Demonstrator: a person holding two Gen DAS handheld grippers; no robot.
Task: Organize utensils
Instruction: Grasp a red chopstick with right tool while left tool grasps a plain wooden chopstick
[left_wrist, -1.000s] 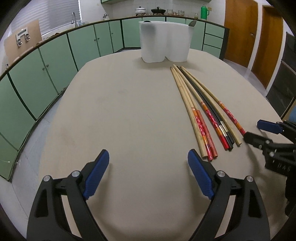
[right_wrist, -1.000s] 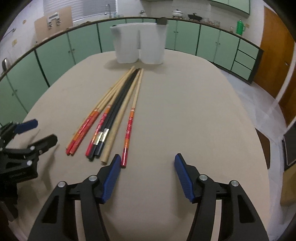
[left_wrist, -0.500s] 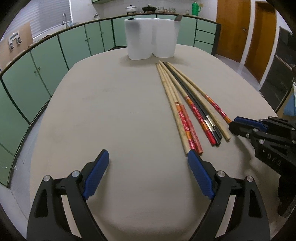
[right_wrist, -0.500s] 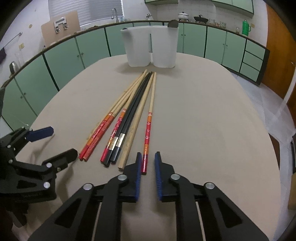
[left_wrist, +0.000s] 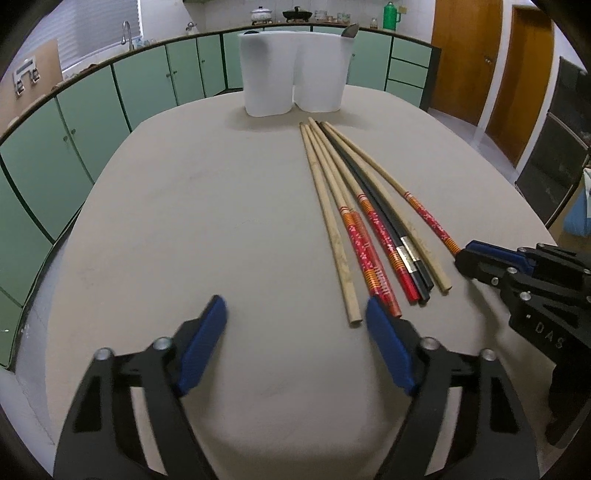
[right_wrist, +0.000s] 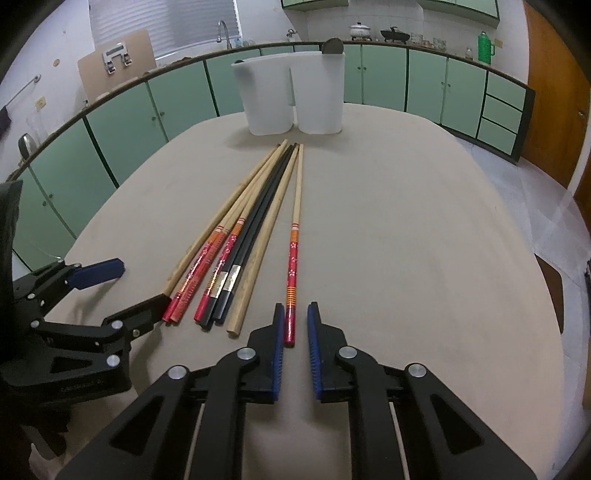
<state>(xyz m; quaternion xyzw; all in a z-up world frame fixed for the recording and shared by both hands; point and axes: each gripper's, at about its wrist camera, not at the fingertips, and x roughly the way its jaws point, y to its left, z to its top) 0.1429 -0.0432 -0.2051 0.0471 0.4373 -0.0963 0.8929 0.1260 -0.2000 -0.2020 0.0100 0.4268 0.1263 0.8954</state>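
Several chopsticks (left_wrist: 343, 206) (right_wrist: 236, 243), plain wood, black and red-patterned, lie fanned on the beige table (left_wrist: 184, 221). One red-patterned chopstick (right_wrist: 294, 251) (left_wrist: 424, 210) lies apart on the right. My right gripper (right_wrist: 295, 308) (left_wrist: 464, 253) is shut on its near end. My left gripper (left_wrist: 295, 306) (right_wrist: 142, 286) hovers at the left side of the fan with its jaws closing. The end of a plain wooden chopstick (left_wrist: 352, 317) lies just inside the right finger, and no pad touches it. A white two-part holder (left_wrist: 295, 70) (right_wrist: 291, 96) stands at the table's far end.
A dark utensil handle (right_wrist: 332, 46) sticks out of the holder. Green cabinets (left_wrist: 92, 110) ring the room behind the table, and wooden doors (left_wrist: 461, 55) stand at the right. The table's near edge runs just below both grippers.
My right gripper's jaws closed around the end of the separate red-patterned chopstick and stayed there. The left gripper shifted right toward the fan's near ends, and its jaws have narrowed.
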